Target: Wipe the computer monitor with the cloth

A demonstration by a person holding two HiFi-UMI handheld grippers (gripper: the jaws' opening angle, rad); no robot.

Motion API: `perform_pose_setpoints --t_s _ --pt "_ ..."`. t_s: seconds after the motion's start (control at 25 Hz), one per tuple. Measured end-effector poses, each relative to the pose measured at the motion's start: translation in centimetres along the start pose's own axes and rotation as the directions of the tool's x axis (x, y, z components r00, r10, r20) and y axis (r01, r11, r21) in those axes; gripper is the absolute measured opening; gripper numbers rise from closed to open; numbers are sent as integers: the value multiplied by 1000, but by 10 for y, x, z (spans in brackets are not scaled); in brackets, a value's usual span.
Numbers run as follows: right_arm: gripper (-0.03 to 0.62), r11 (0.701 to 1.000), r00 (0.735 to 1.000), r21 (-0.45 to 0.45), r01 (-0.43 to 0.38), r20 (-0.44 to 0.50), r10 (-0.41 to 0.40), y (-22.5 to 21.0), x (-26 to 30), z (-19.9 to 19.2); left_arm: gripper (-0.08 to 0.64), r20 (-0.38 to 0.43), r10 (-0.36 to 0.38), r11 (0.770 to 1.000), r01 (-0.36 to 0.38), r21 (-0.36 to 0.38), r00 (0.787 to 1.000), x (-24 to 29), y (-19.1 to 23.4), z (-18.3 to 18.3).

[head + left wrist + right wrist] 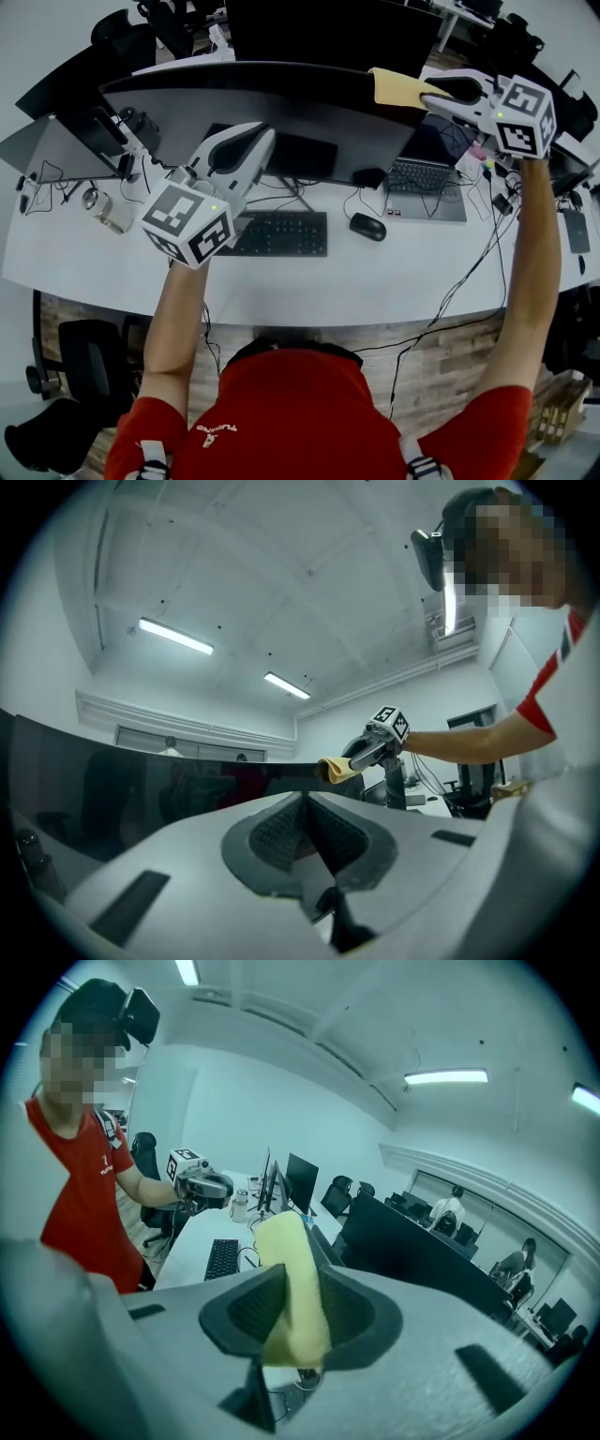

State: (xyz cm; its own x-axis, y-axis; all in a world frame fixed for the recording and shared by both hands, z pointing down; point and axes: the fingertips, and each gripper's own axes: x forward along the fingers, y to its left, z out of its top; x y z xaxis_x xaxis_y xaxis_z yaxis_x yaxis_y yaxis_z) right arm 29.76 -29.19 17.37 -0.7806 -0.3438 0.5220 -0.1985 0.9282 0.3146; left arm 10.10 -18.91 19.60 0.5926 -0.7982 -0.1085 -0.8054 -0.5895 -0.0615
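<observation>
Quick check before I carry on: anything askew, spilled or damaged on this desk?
Nothing stands out. The monitor stands upright, the cloth is clamped in the right gripper at its top edge, and the keyboard and mouse lie orderly on the desk.

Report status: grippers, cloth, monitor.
Right gripper shut on yellow cloth, at the curved monitor top edge. Left gripper shut, empty, in front of it. No obstruction seen.

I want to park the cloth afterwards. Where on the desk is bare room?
Bare: the front strip of the desk between the keyboard and the near edge, and the patch between the mouse and that edge. Crowded: cables right of the laptop, and around the jar at far left.
</observation>
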Motion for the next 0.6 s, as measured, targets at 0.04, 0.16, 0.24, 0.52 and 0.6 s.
perform_pose_setpoints --t_s 0.04,0.16,0.24,0.52,0.6 --pt "120 1000 1000 7 7 15 -7 0 -2 -1 15 -2 2 1000 -2 -1 1000 1 -1 -1" --pt "115 999 997 34 30 68 -32 0 -8 -4 15 -11 4 1000 -4 -1 1000 2 -2 -5" --pt "110 998 993 48 51 105 -56 1 -11 -6 15 -15 3 1000 -3 -1 1000 4 -3 -7" --pt "110 975 951 164 147 247 -185 2 -19 -12 15 -23 -15 1000 15 -6 1000 9 -9 -12" --pt "112 967 934 197 164 284 -216 2 -20 -12 15 -26 -19 1000 19 -6 999 10 -10 -15"
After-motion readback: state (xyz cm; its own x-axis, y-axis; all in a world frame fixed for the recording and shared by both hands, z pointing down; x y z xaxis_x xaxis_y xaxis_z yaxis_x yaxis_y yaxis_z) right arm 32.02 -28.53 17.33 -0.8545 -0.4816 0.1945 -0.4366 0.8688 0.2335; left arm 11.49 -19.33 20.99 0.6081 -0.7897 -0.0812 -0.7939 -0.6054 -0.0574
